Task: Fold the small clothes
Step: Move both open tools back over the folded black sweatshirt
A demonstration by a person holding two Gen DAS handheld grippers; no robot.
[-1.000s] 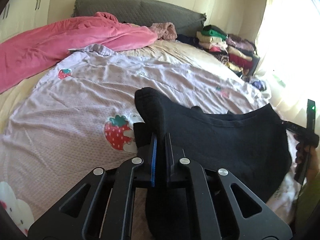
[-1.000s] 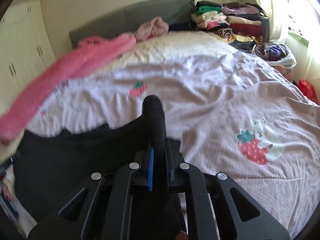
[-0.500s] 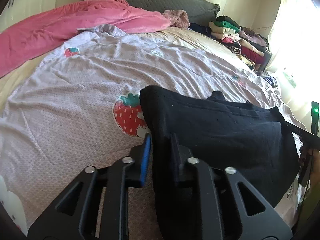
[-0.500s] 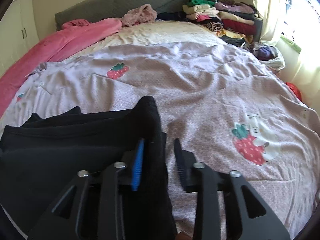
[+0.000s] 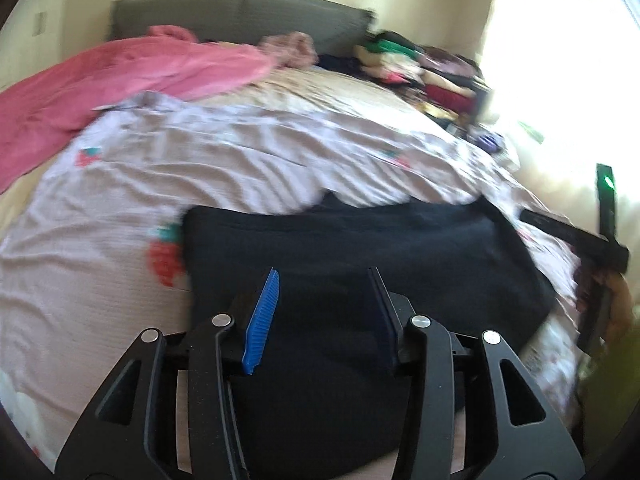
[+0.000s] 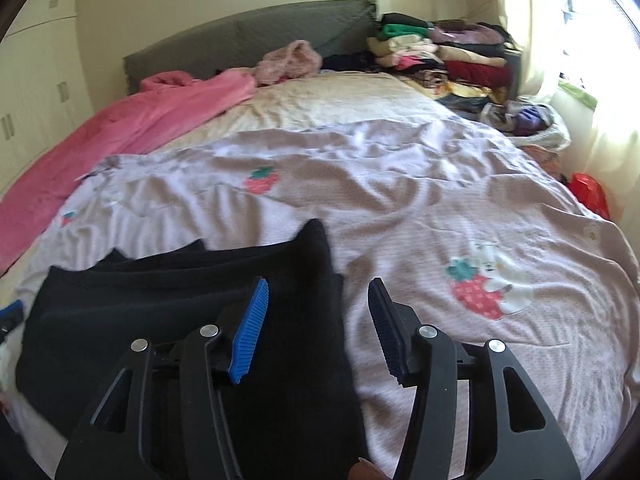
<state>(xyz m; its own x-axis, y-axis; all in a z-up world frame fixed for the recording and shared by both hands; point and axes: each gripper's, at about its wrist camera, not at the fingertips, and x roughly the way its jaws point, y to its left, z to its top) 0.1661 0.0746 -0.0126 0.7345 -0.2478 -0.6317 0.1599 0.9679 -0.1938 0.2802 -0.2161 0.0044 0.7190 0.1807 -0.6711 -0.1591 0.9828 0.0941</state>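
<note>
While both tools were held over the bed, the scene was recorded as follows.

Left gripper (image 5: 324, 280): its jaws had just been opening and were seen parted to a moderate gap; the black garment (image 5: 360, 248) lay beneath and between them, but no pad was pressed on it.

Right gripper (image 6: 318, 288): its jaws had likewise just been opening and were found parted fairly wide; the right edge of the black garment (image 6: 200, 300) lay below the gap, nearer the blue pad (image 6: 250, 328), and was not clamped.

Task item: the black garment was laid flat on the near part of the bed, folded into a broad dark panel, with a raised corner seen at its far right edge in the right wrist view.

Bed cover: a pale lilac sheet with strawberry prints (image 6: 400, 184) was spread under the garment, wrinkled.

Pink blanket (image 6: 140, 120): it was bunched along the far left side of the bed.

Headboard (image 6: 248, 36): grey, set against the far wall.

Clothes pile (image 6: 440, 56): stacked at the far right corner, near the bright window.

Image quality: the left wrist view was blurred.
</note>
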